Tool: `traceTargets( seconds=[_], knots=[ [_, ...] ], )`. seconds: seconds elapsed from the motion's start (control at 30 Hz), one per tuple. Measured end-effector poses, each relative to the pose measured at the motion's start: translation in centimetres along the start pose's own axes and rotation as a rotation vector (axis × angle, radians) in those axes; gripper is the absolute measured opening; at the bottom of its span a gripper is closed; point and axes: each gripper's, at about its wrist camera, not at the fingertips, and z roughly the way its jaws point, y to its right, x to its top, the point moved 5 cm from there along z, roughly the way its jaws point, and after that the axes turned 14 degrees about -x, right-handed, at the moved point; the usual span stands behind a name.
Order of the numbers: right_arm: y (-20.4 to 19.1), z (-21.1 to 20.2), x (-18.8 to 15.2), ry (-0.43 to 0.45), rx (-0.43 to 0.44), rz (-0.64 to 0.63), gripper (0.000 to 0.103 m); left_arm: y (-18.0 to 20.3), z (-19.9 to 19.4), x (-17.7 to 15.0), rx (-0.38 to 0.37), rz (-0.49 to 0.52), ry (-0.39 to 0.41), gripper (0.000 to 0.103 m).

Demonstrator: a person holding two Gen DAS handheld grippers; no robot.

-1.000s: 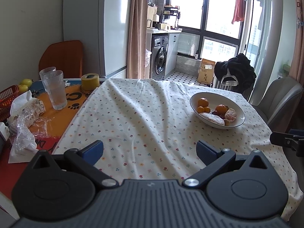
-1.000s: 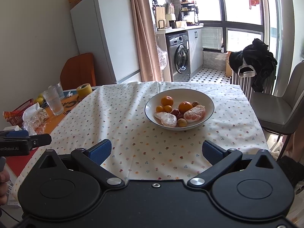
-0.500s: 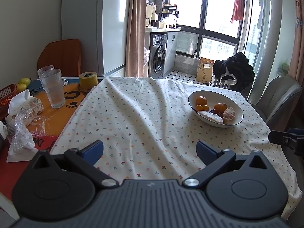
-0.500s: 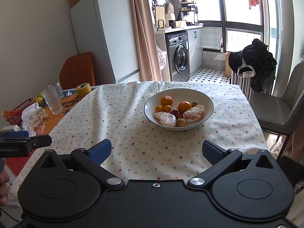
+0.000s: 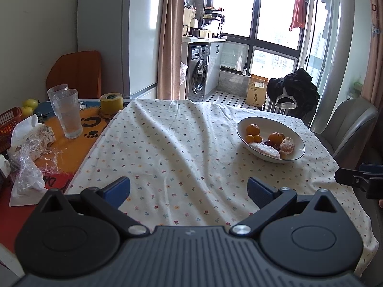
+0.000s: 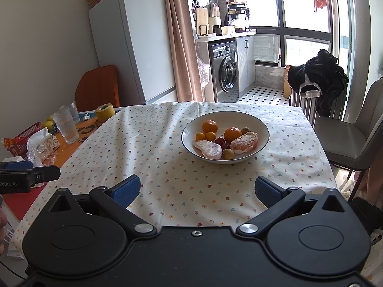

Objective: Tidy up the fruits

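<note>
One white bowl on the cloth-covered counter, right of centre. In it: two oranges, two small kumquat-like fruits, two peeled citrus pieces, two dark red fruits, two small tan ones. Two glasses and one yellow tape roll at far left. Left gripper body reads "Robot.AI". Right gripper likewise: fingers spread wide, holding nothing, above cloth.
</note>
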Motion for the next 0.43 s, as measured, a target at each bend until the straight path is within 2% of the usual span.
traceTargets(
  seconds=[0.43],
  knots=[
    [0.19, 0.04, 0.02, 0.001, -0.002, 0.004, 0.103, -0.34, -0.44, 0.37, -0.011, -0.007, 0.018, 0.103]
  ],
)
